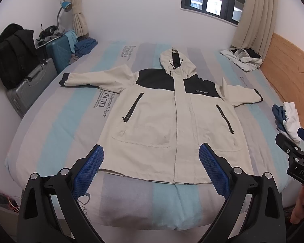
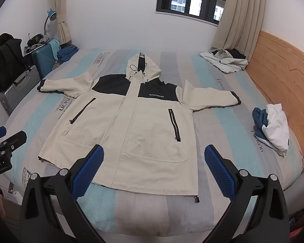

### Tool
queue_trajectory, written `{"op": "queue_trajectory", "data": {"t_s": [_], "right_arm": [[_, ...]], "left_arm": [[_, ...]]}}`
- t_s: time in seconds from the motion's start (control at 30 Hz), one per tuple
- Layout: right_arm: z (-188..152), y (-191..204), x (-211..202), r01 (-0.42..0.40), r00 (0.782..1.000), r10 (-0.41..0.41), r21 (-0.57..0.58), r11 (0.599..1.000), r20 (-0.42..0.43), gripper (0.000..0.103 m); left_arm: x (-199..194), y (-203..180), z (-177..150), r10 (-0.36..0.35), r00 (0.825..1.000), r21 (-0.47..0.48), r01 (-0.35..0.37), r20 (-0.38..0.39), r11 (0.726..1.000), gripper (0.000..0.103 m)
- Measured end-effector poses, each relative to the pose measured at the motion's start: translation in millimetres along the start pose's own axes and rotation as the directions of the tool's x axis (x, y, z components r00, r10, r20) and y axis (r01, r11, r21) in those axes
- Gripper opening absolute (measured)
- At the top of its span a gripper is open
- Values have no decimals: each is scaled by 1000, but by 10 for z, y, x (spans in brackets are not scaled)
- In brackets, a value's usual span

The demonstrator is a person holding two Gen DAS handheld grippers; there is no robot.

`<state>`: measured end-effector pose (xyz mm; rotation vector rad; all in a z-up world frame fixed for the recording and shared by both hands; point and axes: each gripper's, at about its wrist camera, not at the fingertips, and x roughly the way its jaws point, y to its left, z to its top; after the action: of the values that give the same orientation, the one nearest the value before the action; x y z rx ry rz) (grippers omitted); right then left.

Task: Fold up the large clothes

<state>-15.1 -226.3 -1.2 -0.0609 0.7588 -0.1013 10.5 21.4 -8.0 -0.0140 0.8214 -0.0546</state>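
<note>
A cream hooded jacket with black shoulder panels lies flat and face up on the bed, both sleeves spread out and the hood pointing to the far wall. My left gripper hovers open above the jacket's hem, nothing between its blue pads. My right gripper also stands open over the hem's right half, empty. The right gripper's body shows at the right edge of the left wrist view. At the left edge of the right wrist view sits the left gripper's body.
The bed has a striped blue and grey cover. A crumpled pale garment lies at the far right corner and a blue and white clothes pile at the right edge. Suitcases and a black backpack stand left; a wooden headboard runs right.
</note>
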Motion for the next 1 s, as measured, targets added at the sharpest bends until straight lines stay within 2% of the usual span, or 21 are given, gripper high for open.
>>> {"op": "queue_trajectory", "data": {"t_s": [1.0], "right_arm": [[-41,-15,8,-2,1000,2,7,1000,-13,96]], "left_arm": [[-83,-38,-46,2,1000,17,-2,11,1000,94]]}}
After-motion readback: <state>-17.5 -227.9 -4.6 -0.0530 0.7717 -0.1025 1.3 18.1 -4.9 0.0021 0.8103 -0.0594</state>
